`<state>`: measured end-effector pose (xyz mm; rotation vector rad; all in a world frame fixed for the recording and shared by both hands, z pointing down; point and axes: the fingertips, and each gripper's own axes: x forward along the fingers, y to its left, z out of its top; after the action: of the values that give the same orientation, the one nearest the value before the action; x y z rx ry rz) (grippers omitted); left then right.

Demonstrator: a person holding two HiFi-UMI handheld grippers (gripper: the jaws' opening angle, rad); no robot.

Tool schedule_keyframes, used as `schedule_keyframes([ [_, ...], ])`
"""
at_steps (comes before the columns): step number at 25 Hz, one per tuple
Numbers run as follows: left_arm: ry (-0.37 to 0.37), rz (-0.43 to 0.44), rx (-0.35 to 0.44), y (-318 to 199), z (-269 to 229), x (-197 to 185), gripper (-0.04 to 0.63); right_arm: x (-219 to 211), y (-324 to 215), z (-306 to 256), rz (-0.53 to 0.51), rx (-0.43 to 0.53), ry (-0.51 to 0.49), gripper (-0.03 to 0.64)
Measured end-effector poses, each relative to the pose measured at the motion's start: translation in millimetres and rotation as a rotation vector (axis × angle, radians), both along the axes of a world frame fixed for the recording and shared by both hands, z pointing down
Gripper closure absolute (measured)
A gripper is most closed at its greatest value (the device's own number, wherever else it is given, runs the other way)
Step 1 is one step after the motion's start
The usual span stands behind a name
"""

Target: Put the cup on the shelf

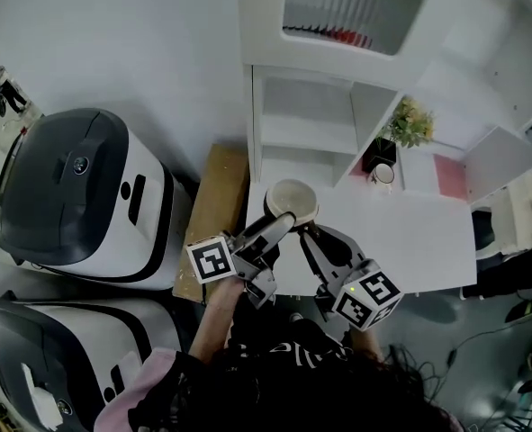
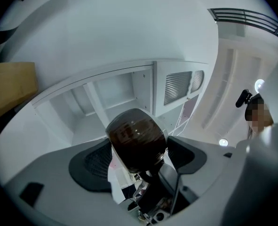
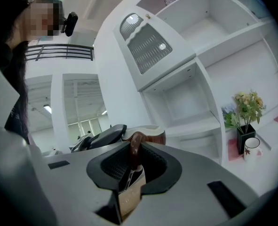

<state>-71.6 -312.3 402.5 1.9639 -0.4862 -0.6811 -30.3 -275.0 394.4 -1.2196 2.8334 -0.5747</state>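
The left gripper (image 2: 139, 150) squeezes the round body of the brown cup (image 1: 293, 202) and the right gripper (image 3: 135, 155) pinches its handle (image 3: 135, 142), so the cup does not tip, just ahead of both and in front of the white shelf (image 1: 307, 140), not yet on it.

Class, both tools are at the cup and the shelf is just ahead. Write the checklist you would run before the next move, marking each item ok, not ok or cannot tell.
1. Left tool shut on the glossy brown ceramic cup: ok.
2. Right tool shut on the cup's curved brown handle: ok.
3. Cup upright, mouth facing up: ok.
4. Low compartment of the white shelf unit behind the cup free of things: ok, as far as the head view shows.
5. Potted plant and small white mug off to the side of the path: ok.
6. Cup lifted off the white table: cannot tell.
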Motion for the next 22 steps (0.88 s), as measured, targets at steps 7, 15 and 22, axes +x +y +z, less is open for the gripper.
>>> schedule_keyframes([
  [7, -0.066, 0.075, 0.078, -45, -4, 10, 0.229, 5, -48, -6, 0.098, -0.001, -0.044, 0.532],
  [15, -0.123, 0.125, 0.151, -108, -10, 19, 0.229, 12, -113, -19, 0.184, 0.034, -0.071, 0.532],
  [22, -0.189, 0.118, 0.126, -153, 4, 27, 0.229, 18, -161, -10, 0.264, -0.007, -0.108, 0.532],
])
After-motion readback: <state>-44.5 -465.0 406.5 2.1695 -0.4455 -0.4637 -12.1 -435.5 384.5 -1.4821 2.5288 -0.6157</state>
